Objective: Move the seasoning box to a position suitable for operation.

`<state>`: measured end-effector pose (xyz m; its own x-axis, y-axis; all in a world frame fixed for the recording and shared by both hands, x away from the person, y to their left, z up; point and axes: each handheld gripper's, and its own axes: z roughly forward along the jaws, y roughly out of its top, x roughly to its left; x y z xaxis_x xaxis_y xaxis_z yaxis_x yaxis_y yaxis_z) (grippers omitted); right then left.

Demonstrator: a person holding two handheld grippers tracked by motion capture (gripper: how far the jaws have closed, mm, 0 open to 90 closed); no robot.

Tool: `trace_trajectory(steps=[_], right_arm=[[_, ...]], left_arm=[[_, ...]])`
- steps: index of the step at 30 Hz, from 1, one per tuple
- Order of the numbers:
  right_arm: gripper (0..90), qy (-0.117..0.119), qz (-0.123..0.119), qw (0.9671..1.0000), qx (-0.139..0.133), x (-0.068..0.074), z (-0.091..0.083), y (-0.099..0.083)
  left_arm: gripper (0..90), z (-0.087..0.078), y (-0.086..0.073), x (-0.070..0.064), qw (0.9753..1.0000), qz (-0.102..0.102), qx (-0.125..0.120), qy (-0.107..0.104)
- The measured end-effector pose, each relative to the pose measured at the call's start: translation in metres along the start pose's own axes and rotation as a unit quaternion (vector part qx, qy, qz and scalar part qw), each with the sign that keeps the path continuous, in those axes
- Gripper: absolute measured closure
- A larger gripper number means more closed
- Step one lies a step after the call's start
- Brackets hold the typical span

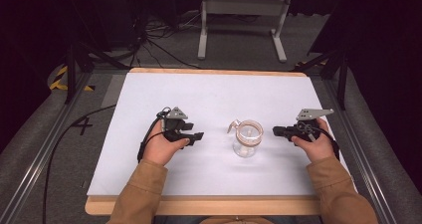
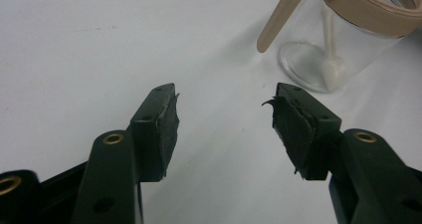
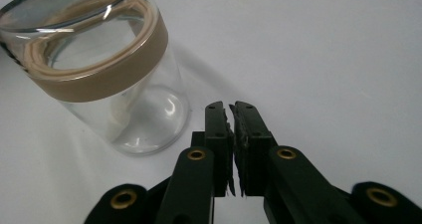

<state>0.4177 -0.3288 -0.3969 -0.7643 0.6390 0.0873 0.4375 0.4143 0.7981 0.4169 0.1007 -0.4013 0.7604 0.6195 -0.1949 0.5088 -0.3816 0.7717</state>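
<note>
Jaws empty on both sides, glass jar (image 1: 247,139) untouched.
The left gripper (image 2: 224,122) is held wide apart at the jar's 9 o'clock, the right gripper (image 3: 232,134) pressed together at its 3 o'clock; the jar stands upright mid-worktop (image 1: 209,92), so everything is judged left to do.

A single readable mark: the digit "4" (image 1: 82,126), dark and hand-sized against the grey floor strip just left of the white table (image 1: 149,92), seen from the high view. Nearby, yellow-and-black hazard striping (image 1: 58,77) on the floor at the far left, a warning sign without words. No lettering, brand or label legible anywhere else.
</note>
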Motion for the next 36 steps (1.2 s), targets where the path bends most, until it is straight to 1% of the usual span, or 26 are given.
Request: trace_trajectory(steps=[2, 4, 5, 6, 8, 9, 10, 11, 12, 13, 15, 17, 18, 20, 22, 23, 24, 26, 27, 28, 29, 31, 34, 35, 36], right_arm=[[86.7, 0.0, -0.001, 1.0, 0.001, 0.001, 0.0, 0.0], [87.2, 0.003, -0.002, 1.0, 0.0, 0.001, 0.001, 0.001], [87.6, 0.004, -0.002, 1.0, -0.001, 0.002, 0.001, 0.002], [87.8, 0.004, -0.003, 1.0, 0.0, 0.003, 0.001, 0.003], [88.1, 0.007, -0.007, 1.0, -0.003, 0.004, 0.003, 0.004], [88.0, 0.009, -0.009, 0.9999, -0.002, 0.005, 0.004, 0.005], [88.0, 0.01, -0.011, 0.9999, -0.002, 0.005, 0.006, 0.006], [88.1, 0.012, -0.01, 0.9999, -0.002, 0.006, 0.007, 0.007], [88.1, 0.014, -0.013, 0.9998, -0.001, 0.007, 0.009, 0.008], [88.1, 0.015, -0.014, 0.9998, 0.0, 0.008, 0.01, 0.009], [88.1, 0.019, -0.02, 0.9996, 0.002, 0.009, 0.014, 0.011], [88.1, 0.022, -0.022, 0.9995, 0.001, 0.011, 0.017, 0.012], [88.0, 0.023, -0.024, 0.9995, 0.0, 0.012, 0.019, 0.013], [87.8, 0.026, -0.027, 0.9993, 0.002, 0.014, 0.024, 0.014], [87.5, 0.029, -0.031, 0.9991, 0.003, 0.016, 0.031, 0.014], [87.6, 0.031, -0.03, 0.9991, 0.004, 0.016, 0.034, 0.013], [87.7, 0.033, -0.031, 0.999, 0.005, 0.017, 0.037, 0.013], [88.5, 0.029, -0.035, 0.9989, 0.012, 0.018, 0.043, 0.012], [88.8, 0.027, -0.036, 0.9989, 0.015, 0.018, 0.045, 0.012], [88.8, 0.028, -0.034, 0.9989, 0.016, 0.017, 0.046, 0.011], [89.0, 0.03, -0.033, 0.9989, 0.016, 0.017, 0.047, 0.011], [89.7, 0.033, -0.03, 0.9989, 0.017, 0.016, 0.047, 0.012], [90.0, 0.03, -0.034, 0.9988, 0.019, 0.017, 0.047, 0.012], [90.0, 0.029, -0.034, 0.9988, 0.021, 0.018, 0.046, 0.012], [90.0, 0.028, -0.037, 0.9987, 0.021, 0.018, 0.046, 0.012]], left_arm=[[42.8, -0.001, 0.0, -0.002, 1.0, 0.003, -0.002, 0.002], [42.4, -0.002, 0.0, -0.004, 1.0, 0.001, -0.002, 0.0], [42.3, -0.003, 0.001, -0.004, 1.0, 0.006, -0.002, 0.002], [42.1, -0.004, 0.001, -0.005, 1.0, 0.004, -0.002, 0.0], [41.7, -0.005, 0.001, -0.007, 0.9999, 0.01, -0.009, -0.001], [41.3, -0.007, 0.001, -0.008, 0.9999, 0.013, -0.008, -0.003], [40.8, -0.008, 0.001, -0.01, 0.9999, 0.011, -0.009, -0.007], [40.6, -0.01, 0.001, -0.01, 0.9998, 0.017, -0.01, -0.007], [40.3, -0.011, 0.001, -0.011, 0.9998, 0.016, -0.007, -0.006], [40.0, -0.013, 0.001, -0.012, 0.9997, 0.022, -0.012, -0.005], [39.4, -0.017, 0.001, -0.015, 0.9997, 0.02, -0.015, -0.003], [38.9, -0.021, 0.001, -0.016, 0.9996, 0.024, -0.013, -0.006], [38.6, -0.023, 0.001, -0.018, 0.9997, 0.019, -0.014, -0.01], [38.4, -0.026, 0.0, -0.019, 0.9996, 0.021, -0.017, -0.01], [38.3, -0.029, -0.001, -0.02, 0.9997, 0.018, -0.014, -0.009], [38.3, -0.029, -0.001, -0.019, 0.9997, 0.018, -0.015, -0.008], [38.2, -0.03, -0.001, -0.019, 0.9996, 0.023, -0.012, -0.008], [38.3, -0.03, -0.003, -0.019, 0.9998, 0.018, -0.011, -0.005], [38.2, -0.032, -0.004, -0.018, 0.9999, 0.013, -0.004, -0.004], [38.2, -0.032, -0.004, -0.018, 0.9999, 0.01, -0.004, -0.004], [38.1, -0.033, -0.005, -0.017, 0.9999, 0.015, -0.004, -0.002], [38.2, -0.033, -0.006, -0.018, 1.0, 0.004, -0.002, -0.002], [38.2, -0.033, -0.006, -0.018, 1.0, 0.004, -0.004, -0.001], [38.2, -0.033, -0.005, -0.017, 1.0, 0.009, -0.003, -0.002], [38.2, -0.033, -0.005, -0.017, 1.0, 0.009, -0.003, -0.002]])
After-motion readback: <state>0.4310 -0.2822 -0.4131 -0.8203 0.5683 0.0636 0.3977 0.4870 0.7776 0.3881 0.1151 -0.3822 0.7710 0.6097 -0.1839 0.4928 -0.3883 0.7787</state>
